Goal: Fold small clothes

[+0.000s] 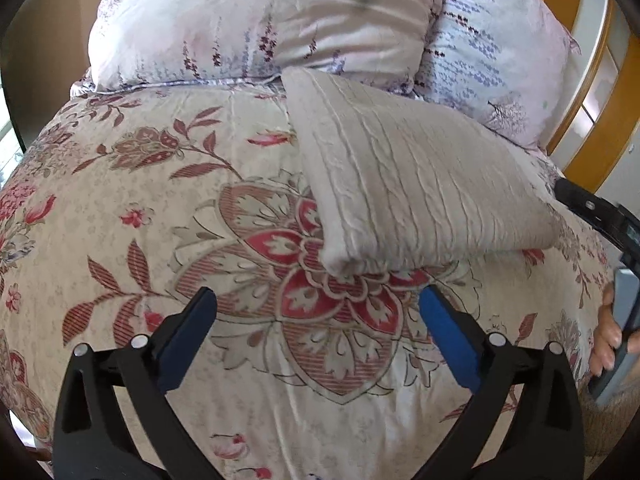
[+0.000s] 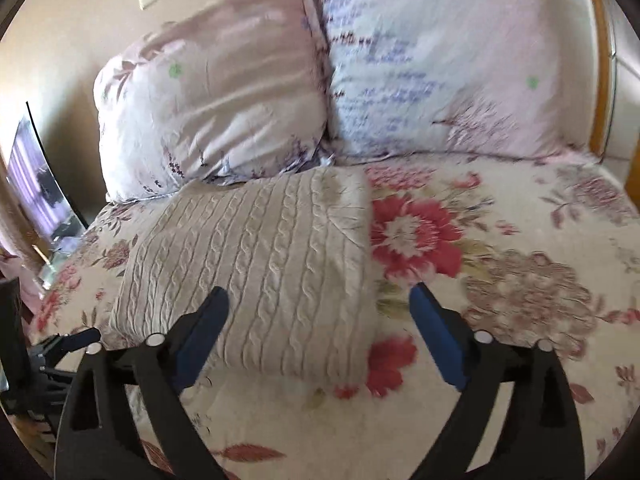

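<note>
A beige cable-knit sweater lies folded into a thick rectangle on the floral bedspread. My left gripper is open and empty, hovering just in front of the sweater's near corner. In the right wrist view the same sweater lies left of centre. My right gripper is open and empty, with its left finger over the sweater's near edge and its right finger over bare bedspread. The right gripper's body shows at the right edge of the left wrist view.
Two pale floral pillows stand against the head of the bed behind the sweater. A wooden headboard is at the far right. The left gripper's body shows at the lower left of the right wrist view.
</note>
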Demonstrator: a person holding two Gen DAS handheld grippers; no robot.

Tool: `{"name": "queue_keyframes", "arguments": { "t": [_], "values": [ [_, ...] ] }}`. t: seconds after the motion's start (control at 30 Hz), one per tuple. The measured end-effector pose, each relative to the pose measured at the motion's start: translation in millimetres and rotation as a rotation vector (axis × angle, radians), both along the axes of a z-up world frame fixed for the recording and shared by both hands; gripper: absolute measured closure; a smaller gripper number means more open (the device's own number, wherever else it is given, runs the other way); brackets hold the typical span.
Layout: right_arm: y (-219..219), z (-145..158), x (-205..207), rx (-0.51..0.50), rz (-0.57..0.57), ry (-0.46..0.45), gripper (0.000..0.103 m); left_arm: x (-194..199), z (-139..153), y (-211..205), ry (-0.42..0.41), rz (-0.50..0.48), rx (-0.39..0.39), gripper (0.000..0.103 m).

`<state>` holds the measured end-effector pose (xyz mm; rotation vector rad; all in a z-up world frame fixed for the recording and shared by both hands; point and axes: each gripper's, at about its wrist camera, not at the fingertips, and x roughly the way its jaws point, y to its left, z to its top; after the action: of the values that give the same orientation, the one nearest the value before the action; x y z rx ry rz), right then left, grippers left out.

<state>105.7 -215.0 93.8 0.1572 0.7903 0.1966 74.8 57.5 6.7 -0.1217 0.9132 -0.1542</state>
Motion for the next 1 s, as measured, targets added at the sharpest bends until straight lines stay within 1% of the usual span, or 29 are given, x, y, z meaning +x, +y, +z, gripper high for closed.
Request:
{"name": "queue_keyframes", "arguments": {
  "t": [0.07,0.1,0.17,0.27,0.33,0.4,0.53,0.6,0.7,0.83,0.9,1.0],
  "values": [
    [1,0,-10,0.006,-0.004,-0.017,0.006,2,-3,-5,0.016,0.002,0.027,0.002],
    [1,0,-14,0.006,-0.006,-0.022,0.002,3,-3,-8,0.019,0.005,0.047,0.002],
    [6,-2,-21,-0.013,-0.01,-0.033,0.001,4,-4,-15,0.024,0.002,0.08,0.002],
    [17,-7,-27,-0.062,0.007,-0.021,0.001,4,-5,-20,0.027,-0.008,0.083,0.002],
    [24,-11,-30,-0.087,0.019,-0.015,0.001,5,-5,-23,0.036,-0.003,0.1,0.002],
    [28,-15,-29,-0.096,0.023,0.003,0.001,7,-6,-26,0.043,0.003,0.125,0.002],
    [36,-29,-26,-0.104,0.019,0.078,0.001,10,-7,-31,0.054,0.011,0.164,0.002],
    [40,-37,-23,-0.132,0.012,0.113,0.001,11,-7,-32,0.058,0.014,0.178,0.002],
    [46,-45,-21,-0.17,0.007,0.143,0.001,13,-7,-33,0.06,0.025,0.182,0.002],
    [47,-53,-19,-0.189,-0.002,0.181,0.001,13,-8,-34,0.055,0.035,0.186,0.002],
    [46,-60,-17,-0.194,-0.011,0.22,0.001,13,-9,-34,0.047,0.037,0.184,0.002],
    [47,-59,-18,-0.201,-0.011,0.215,0.001,13,-10,-33,0.03,0.036,0.184,0.002]
  ]
}}
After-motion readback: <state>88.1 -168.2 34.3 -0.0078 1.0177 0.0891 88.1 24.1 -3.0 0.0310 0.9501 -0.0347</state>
